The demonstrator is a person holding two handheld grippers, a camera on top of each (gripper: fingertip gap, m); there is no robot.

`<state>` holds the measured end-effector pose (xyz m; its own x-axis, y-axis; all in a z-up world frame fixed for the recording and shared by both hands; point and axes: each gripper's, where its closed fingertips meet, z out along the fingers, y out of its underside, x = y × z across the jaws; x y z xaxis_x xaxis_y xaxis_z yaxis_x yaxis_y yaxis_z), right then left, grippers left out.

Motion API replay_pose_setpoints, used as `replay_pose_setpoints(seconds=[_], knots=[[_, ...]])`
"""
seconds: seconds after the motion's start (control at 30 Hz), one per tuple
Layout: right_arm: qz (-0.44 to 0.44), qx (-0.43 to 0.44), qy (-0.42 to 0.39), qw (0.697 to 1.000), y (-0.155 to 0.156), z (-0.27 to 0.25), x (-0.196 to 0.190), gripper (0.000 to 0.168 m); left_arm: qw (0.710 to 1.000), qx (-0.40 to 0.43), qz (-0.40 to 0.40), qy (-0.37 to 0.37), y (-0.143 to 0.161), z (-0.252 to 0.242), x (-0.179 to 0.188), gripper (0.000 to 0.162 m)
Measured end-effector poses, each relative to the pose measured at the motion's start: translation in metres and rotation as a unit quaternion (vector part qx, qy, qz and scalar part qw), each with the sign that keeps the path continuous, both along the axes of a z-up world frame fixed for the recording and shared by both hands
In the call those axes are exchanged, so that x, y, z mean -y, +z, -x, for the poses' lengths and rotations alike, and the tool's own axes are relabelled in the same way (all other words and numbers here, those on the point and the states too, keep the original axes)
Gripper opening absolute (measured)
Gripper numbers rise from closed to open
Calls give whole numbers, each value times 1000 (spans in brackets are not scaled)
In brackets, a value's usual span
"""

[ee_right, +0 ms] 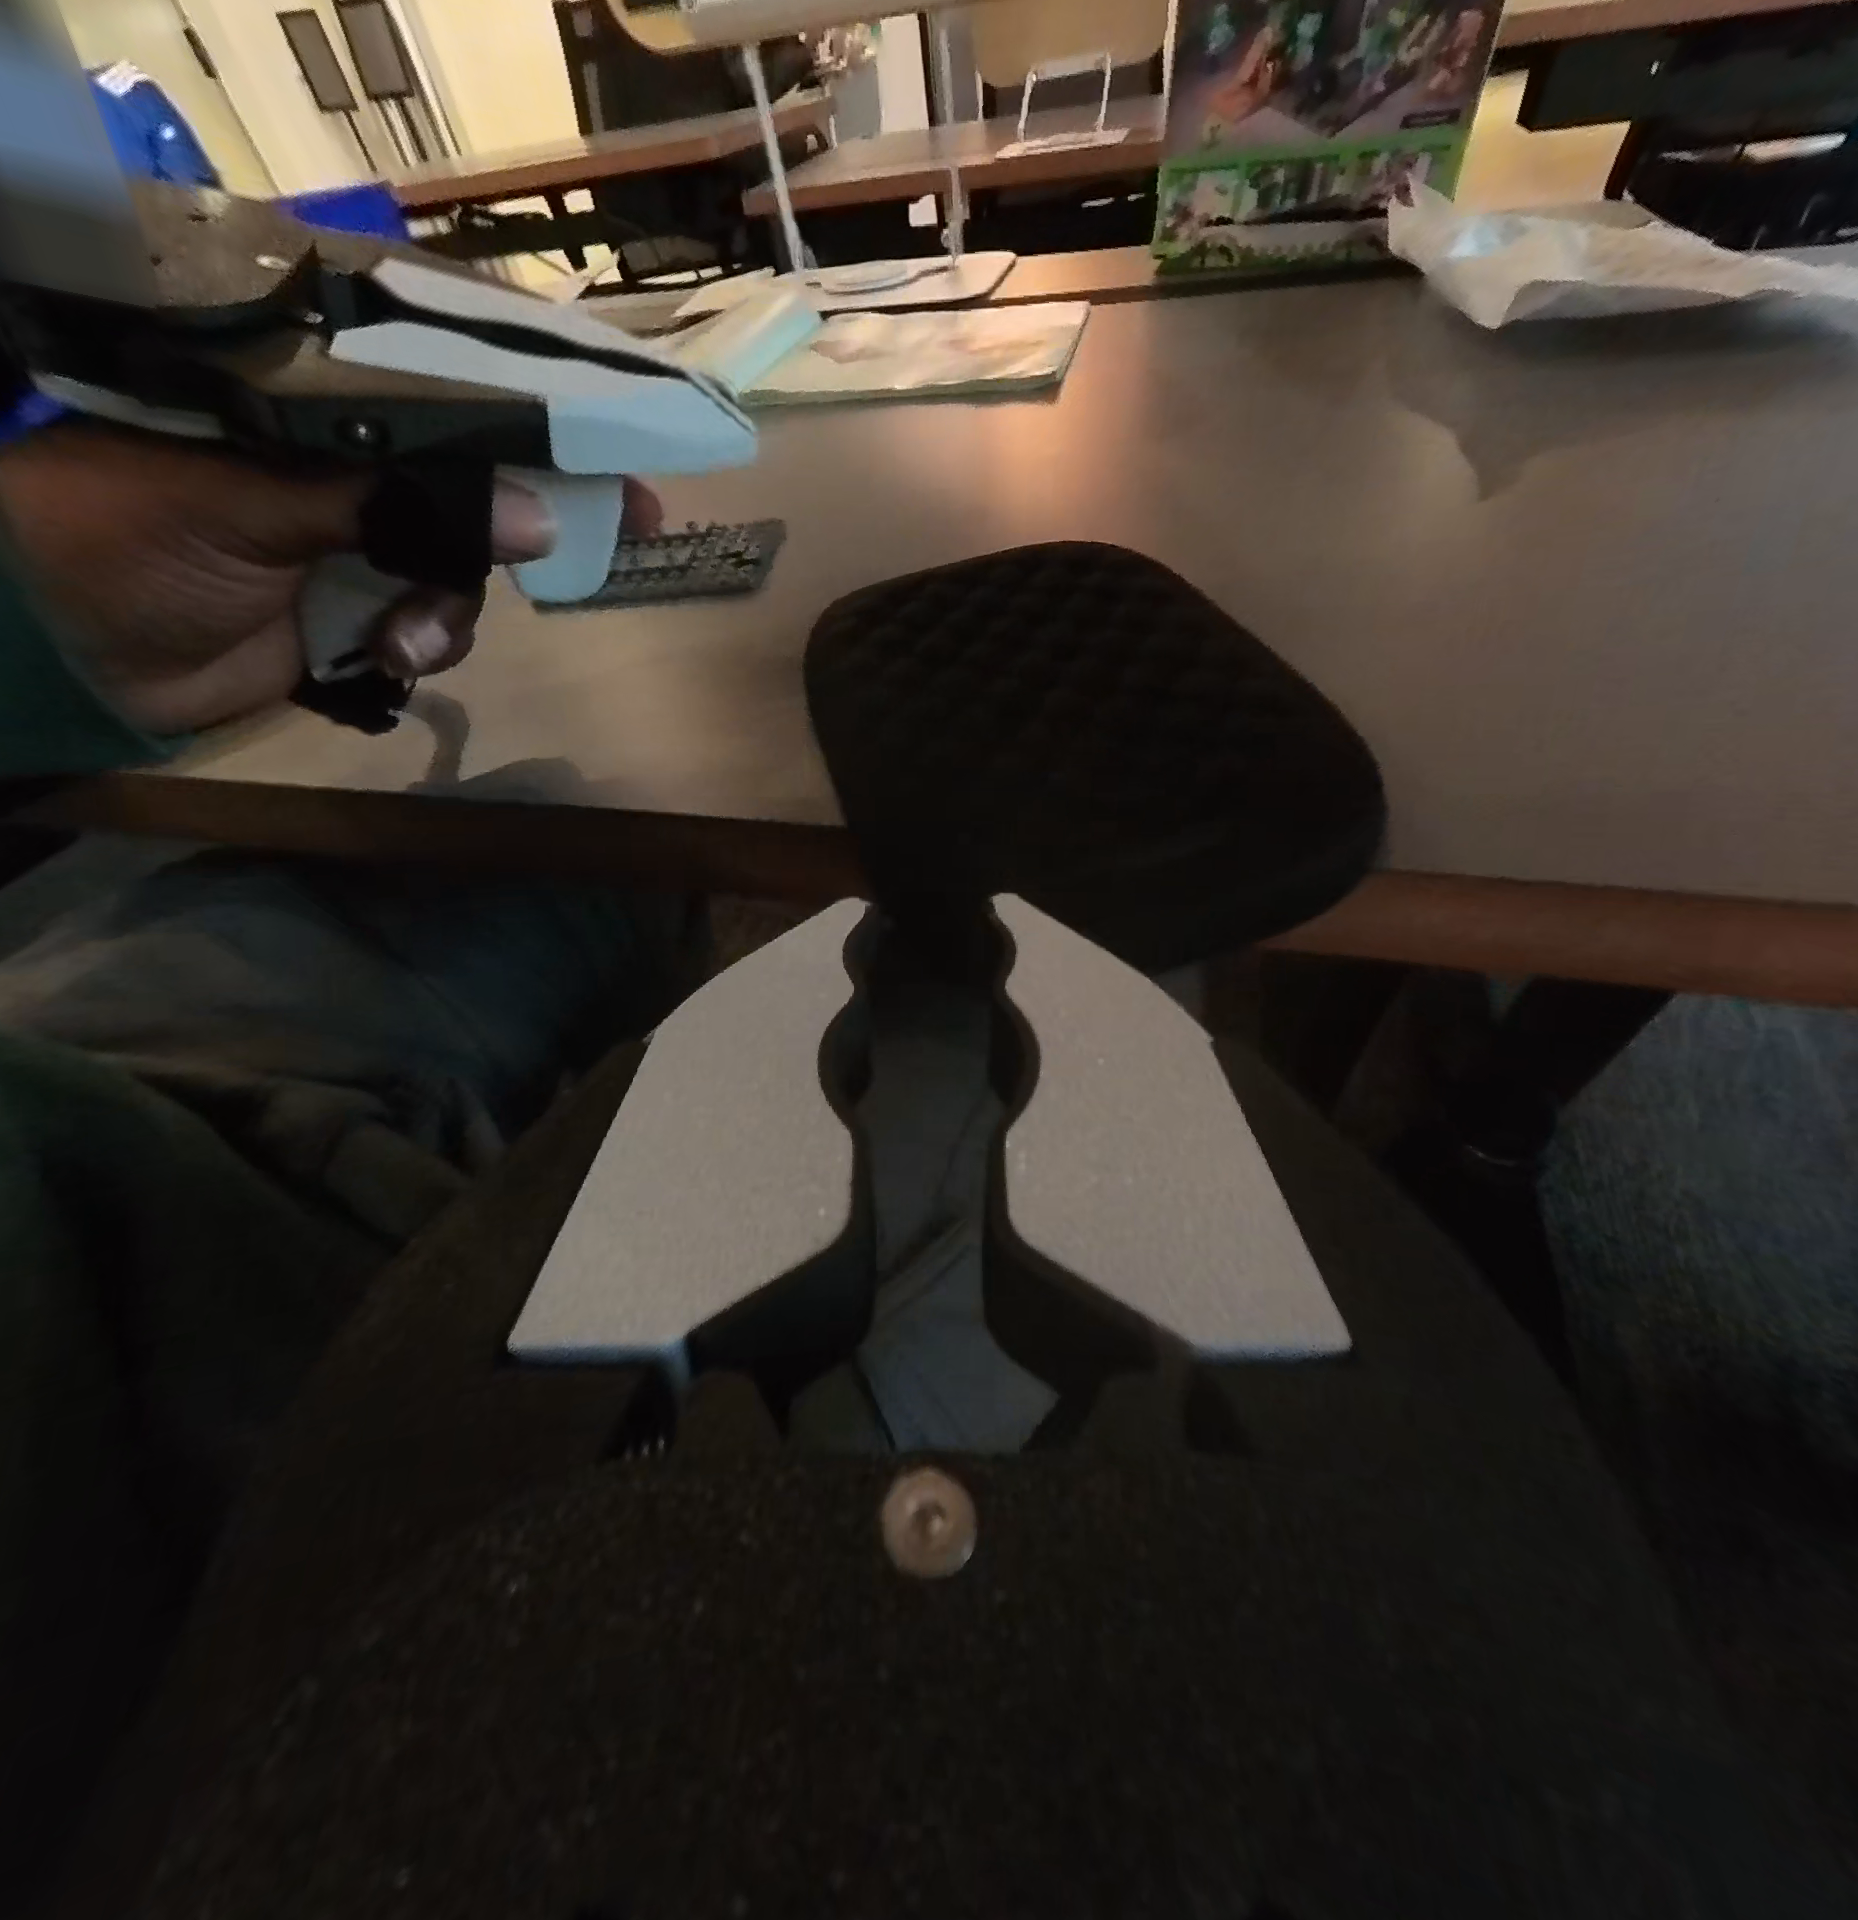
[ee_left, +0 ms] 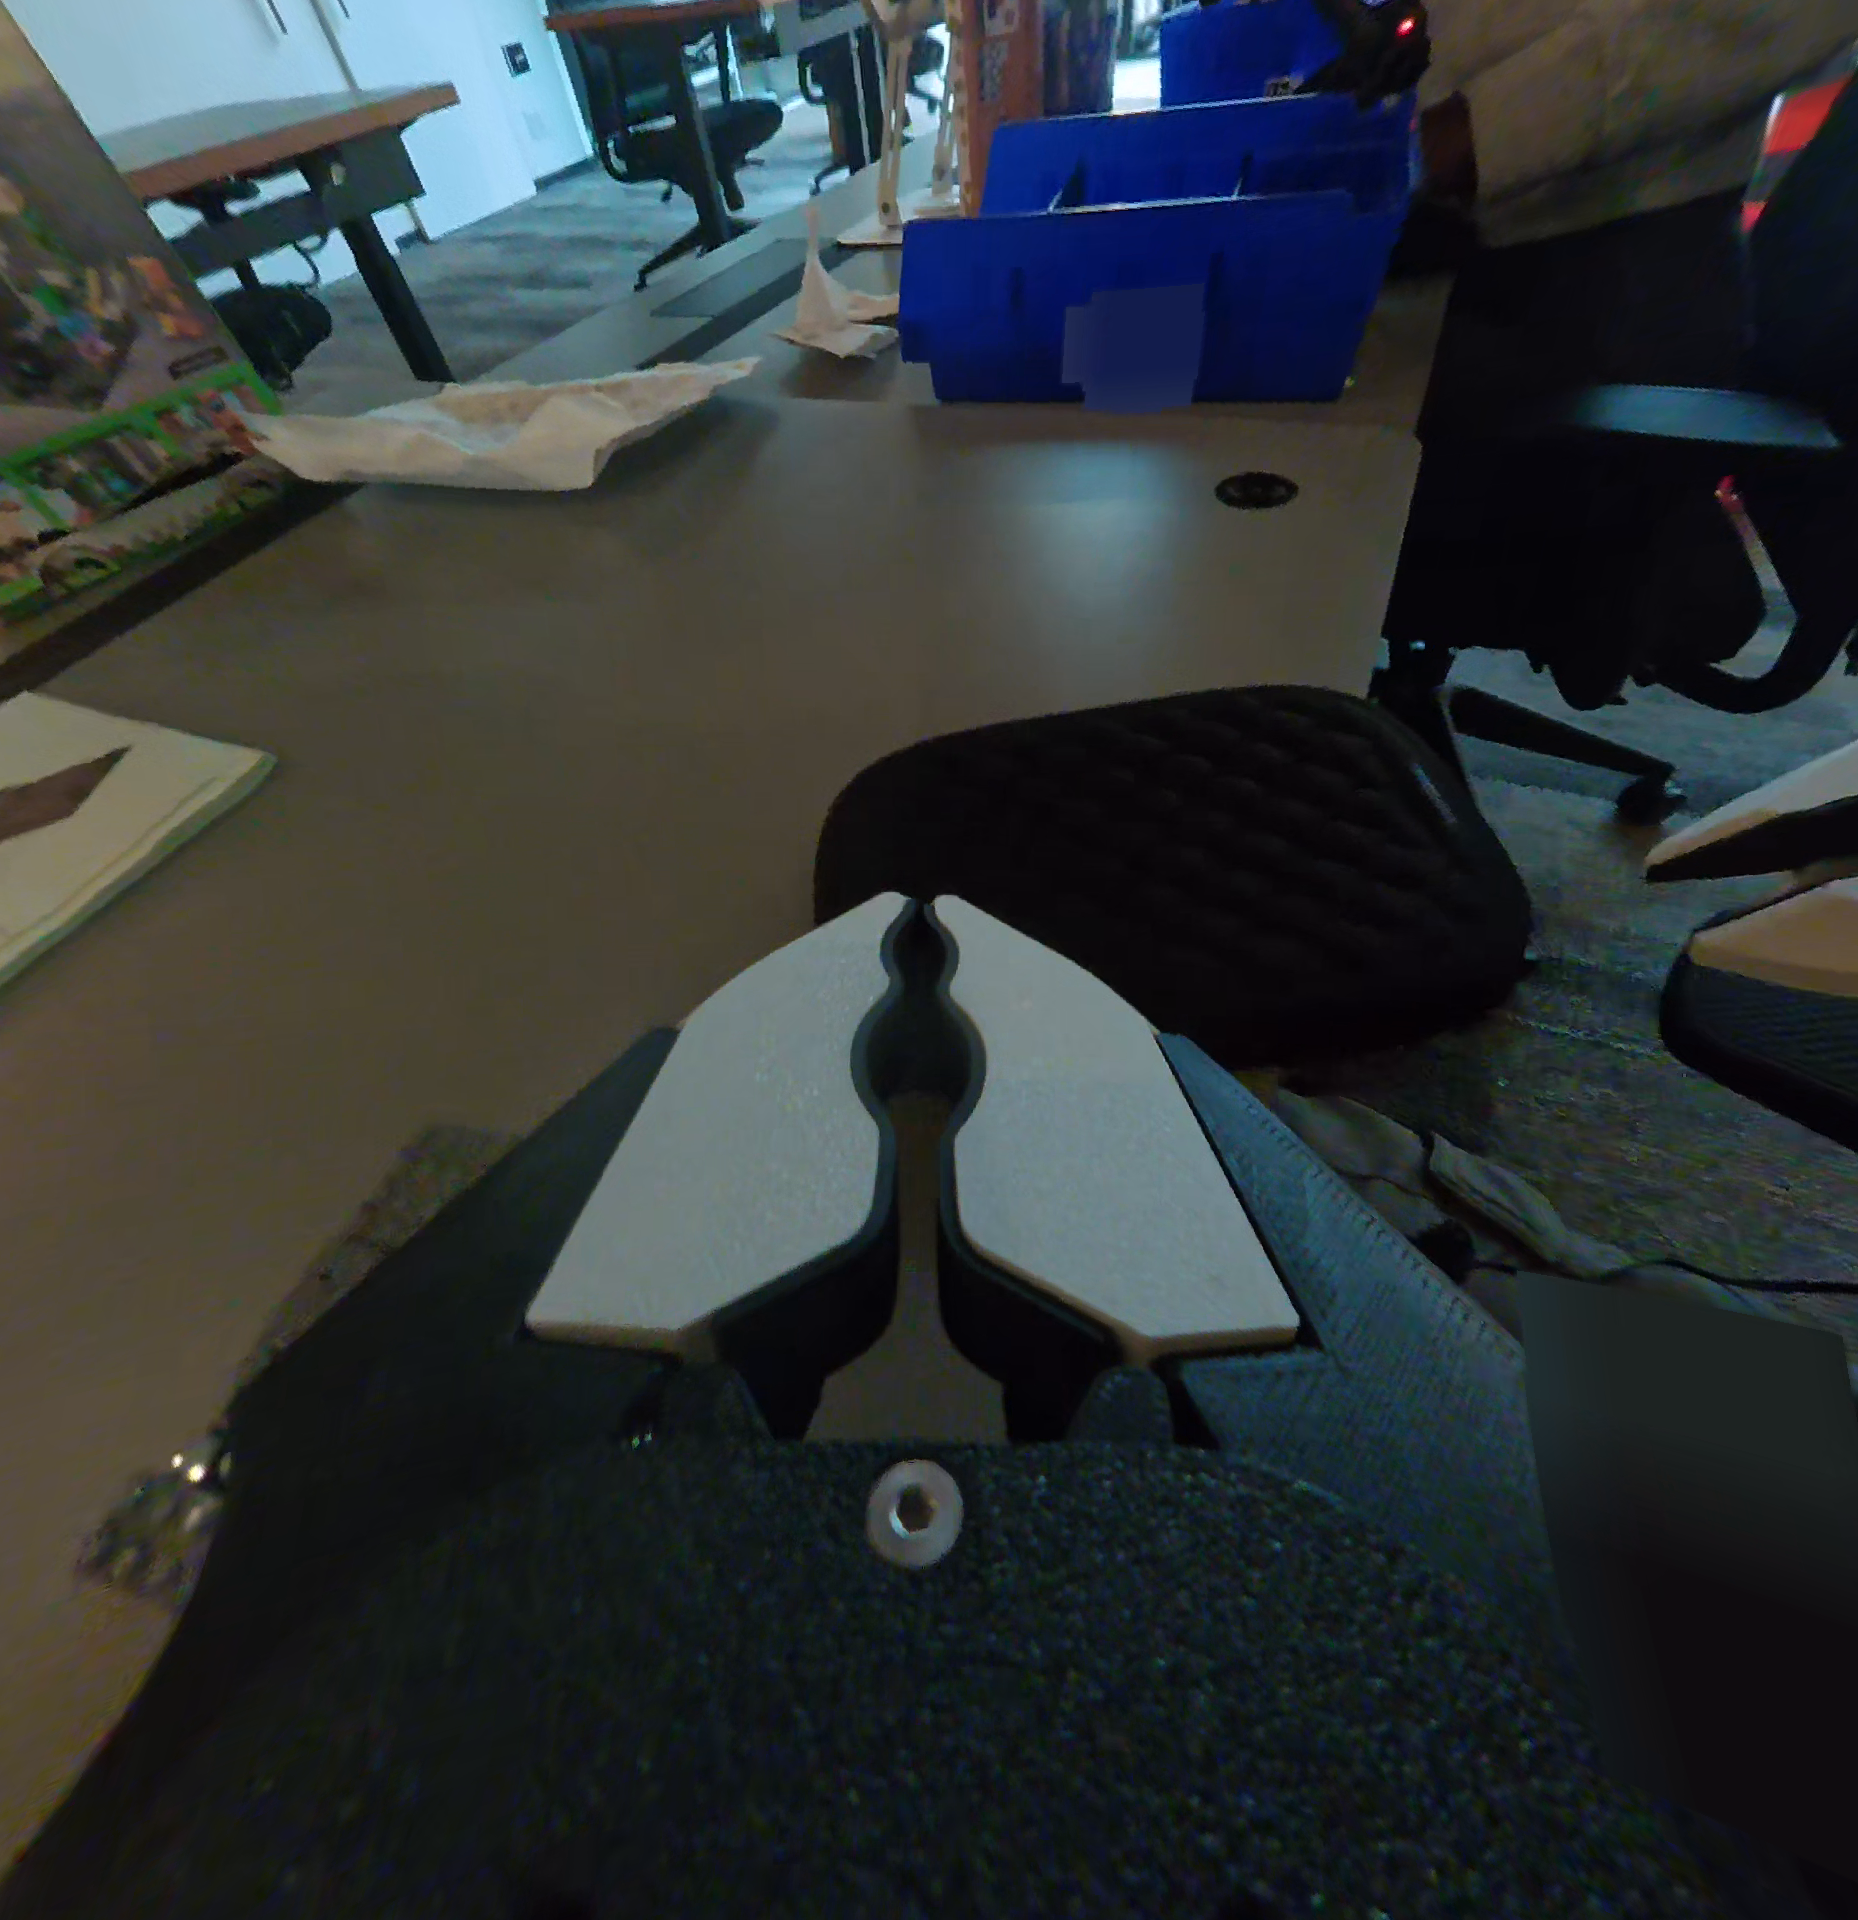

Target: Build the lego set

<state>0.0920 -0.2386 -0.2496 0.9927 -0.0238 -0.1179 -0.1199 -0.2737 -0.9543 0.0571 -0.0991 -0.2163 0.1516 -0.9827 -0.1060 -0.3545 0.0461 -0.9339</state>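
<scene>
While both claws hang over the near edge of the brown table, neither grips anything. Left gripper: tips nearly touching, clenched on nothing, pointing across the tabletop. Right gripper: released, a clear gap between the tips, held lower, beside the table edge with the floor below it. Black padded armrest sits just ahead and to the right of the left claw's tips; in the right wrist view the same armrest sits directly ahead of the right claw, overlapping the table edge. Lego baseplate, dark and studded, lies flat on the table ahead and to the left of the right claw, partly hidden behind the left gripper's handle and the hand holding it. Instruction booklet lies well to the left of the left claw. Lego box stands far ahead-left, crumpled paper bag just beside it. Blue bins stand far ahead, slightly right of the left claw.
</scene>
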Motion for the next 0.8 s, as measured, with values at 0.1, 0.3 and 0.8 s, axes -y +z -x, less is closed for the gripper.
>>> replay_pose_setpoints(seconds=[0.1,0.3,0.8], knots=[[7,-4,-2,1000,-5,3,3,18,1000,-5,-3,-2,-2,4,4,0],[10,-15,-20,1000,-11,1,15,17,1000,-3,18,-6,-7,4,16,0],[81,10,-76,994,-35,-35,127,15,997,30,73,-25,-7,40,79,0]])
